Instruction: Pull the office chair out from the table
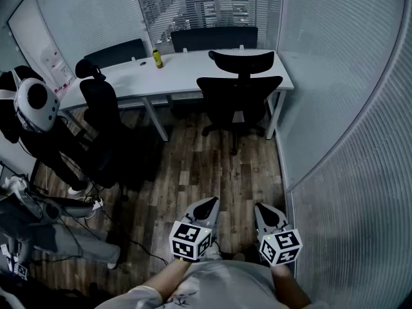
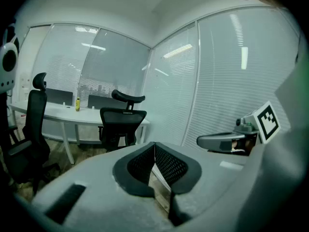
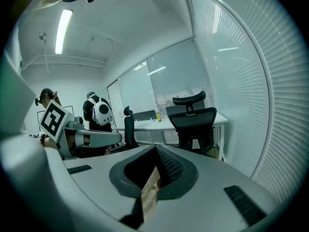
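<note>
A black mesh office chair [image 1: 239, 92] with a headrest stands pushed in at the right end of the long white table [image 1: 187, 69]. It also shows in the left gripper view as the chair [image 2: 120, 122] and in the right gripper view as the chair [image 3: 193, 120]. Both grippers hover low near my body, far short of the chair, pointing toward it. My left gripper [image 1: 208, 203] is shut with nothing in it, its tips [image 2: 154, 145] meeting. My right gripper [image 1: 265, 210] is likewise shut and empty, tips [image 3: 155, 150] together.
A second black chair [image 1: 100, 108] stands pulled out at the table's left end. A person with a white round backpack [image 1: 35, 105] stands at the left. A yellow bottle [image 1: 157, 58] is on the table. Blinded glass walls [image 1: 347, 140] close the right side. Cables [image 1: 129, 237] lie on the wood floor.
</note>
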The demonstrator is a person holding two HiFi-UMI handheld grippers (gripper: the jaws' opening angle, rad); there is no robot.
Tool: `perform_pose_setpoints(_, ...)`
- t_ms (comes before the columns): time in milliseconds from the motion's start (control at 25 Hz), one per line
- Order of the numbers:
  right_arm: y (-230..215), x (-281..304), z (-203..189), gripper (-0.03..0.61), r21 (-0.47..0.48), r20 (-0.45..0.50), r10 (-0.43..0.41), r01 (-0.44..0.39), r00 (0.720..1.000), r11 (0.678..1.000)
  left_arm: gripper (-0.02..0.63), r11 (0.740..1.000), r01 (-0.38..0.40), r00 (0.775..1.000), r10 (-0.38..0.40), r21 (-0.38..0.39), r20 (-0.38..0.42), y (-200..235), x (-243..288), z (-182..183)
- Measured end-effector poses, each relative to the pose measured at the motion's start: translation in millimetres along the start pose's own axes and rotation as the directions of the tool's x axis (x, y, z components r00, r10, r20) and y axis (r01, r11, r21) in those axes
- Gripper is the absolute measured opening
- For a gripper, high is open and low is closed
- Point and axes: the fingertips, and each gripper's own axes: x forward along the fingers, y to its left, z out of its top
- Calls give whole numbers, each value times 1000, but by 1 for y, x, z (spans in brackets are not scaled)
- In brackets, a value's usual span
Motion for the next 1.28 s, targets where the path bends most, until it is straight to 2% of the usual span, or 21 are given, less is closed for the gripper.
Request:
perform_pose_setpoints(560, 12, 5, 0, 6, 30, -16, 33, -32, 999, 999, 11, 1000, 19, 1000, -19, -9, -6, 4, -3, 0)
perform_pose_setpoints(920, 28, 28, 5, 6, 68, 8, 10, -11, 1000, 998, 11, 999, 36, 999, -36, -9, -4, 32, -10, 5)
perform_pose_setpoints(1280, 44, 66, 17, 6, 61, 28, -25, 23, 999, 998, 11, 998, 65, 998, -65, 7, -4, 70, -11, 11)
